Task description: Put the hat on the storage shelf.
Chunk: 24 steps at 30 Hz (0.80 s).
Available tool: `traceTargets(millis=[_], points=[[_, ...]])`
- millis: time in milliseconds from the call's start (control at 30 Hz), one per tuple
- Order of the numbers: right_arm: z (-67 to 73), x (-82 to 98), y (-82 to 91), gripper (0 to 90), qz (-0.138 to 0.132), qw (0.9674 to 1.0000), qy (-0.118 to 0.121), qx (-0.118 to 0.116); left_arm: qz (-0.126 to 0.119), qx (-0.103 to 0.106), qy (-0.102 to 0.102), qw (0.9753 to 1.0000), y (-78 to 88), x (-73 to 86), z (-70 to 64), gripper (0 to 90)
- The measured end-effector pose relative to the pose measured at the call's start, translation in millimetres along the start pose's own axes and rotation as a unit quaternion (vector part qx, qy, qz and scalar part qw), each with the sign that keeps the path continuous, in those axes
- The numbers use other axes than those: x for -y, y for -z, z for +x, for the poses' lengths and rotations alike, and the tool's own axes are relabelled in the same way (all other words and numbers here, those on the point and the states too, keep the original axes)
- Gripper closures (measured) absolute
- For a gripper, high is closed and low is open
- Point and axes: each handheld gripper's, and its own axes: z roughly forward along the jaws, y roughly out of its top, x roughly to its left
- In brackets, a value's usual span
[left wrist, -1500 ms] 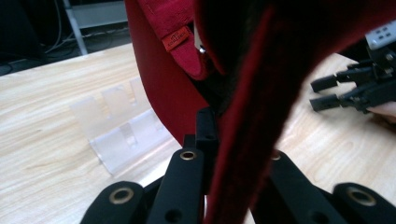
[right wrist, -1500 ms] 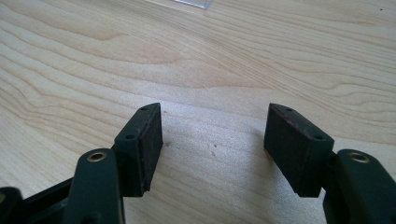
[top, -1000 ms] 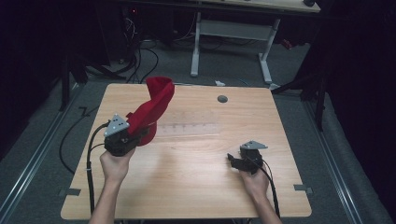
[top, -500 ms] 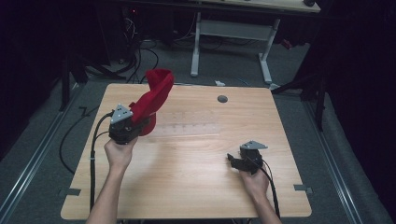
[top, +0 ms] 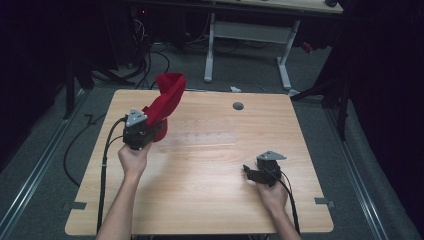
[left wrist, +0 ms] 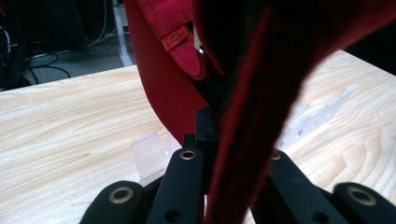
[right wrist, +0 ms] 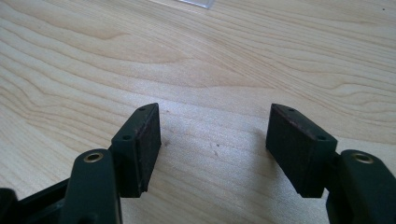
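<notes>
A red fabric item (top: 167, 97), soft like suede with a small stitched label (left wrist: 173, 38), stands up from my left gripper (top: 151, 131) over the left part of the wooden table (top: 210, 195). In the left gripper view the left gripper (left wrist: 228, 137) is shut on a fold of the red fabric (left wrist: 261, 93), which hides its right jaw tip. My right gripper (top: 248, 171) rests low on the table at the right, pointing left. The right gripper view shows the right gripper (right wrist: 219, 144) open, with only bare wood between its pads (right wrist: 148, 140).
A clear plastic piece (top: 202, 138) lies flat mid-table, and its near end (left wrist: 150, 155) sits just beyond my left jaws. A round grommet hole (top: 238, 106) is near the far edge. Another desk's legs (top: 210, 47) and floor cables (top: 75, 145) lie beyond the table.
My left gripper has carried the red fabric item a little away from the person and slightly right. The right gripper has stayed where it was, still open.
</notes>
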Motion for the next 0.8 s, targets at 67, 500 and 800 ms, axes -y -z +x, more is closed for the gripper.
traceTargets(millis=[67, 500, 800], points=[[0.1, 0.0, 0.1, 35.7, 0.001, 1.0, -0.001, 0.0, -0.001, -0.006, -0.002, 1.0, -2.3, 1.3, 1.2, 85.4], [0.4, 0.0, 0.2, 35.7, 0.001, 1.0, -0.001, -0.001, -0.001, -0.027, -0.007, 0.9996, -11.5, 11.3, 6.7, 85.4], [0.7, 0.1, 0.3, 35.6, 0.001, 1.0, -0.001, -0.001, -0.01, -0.03, -0.006, 0.9995, -14.5, 14.9, 8.2, 85.3]])
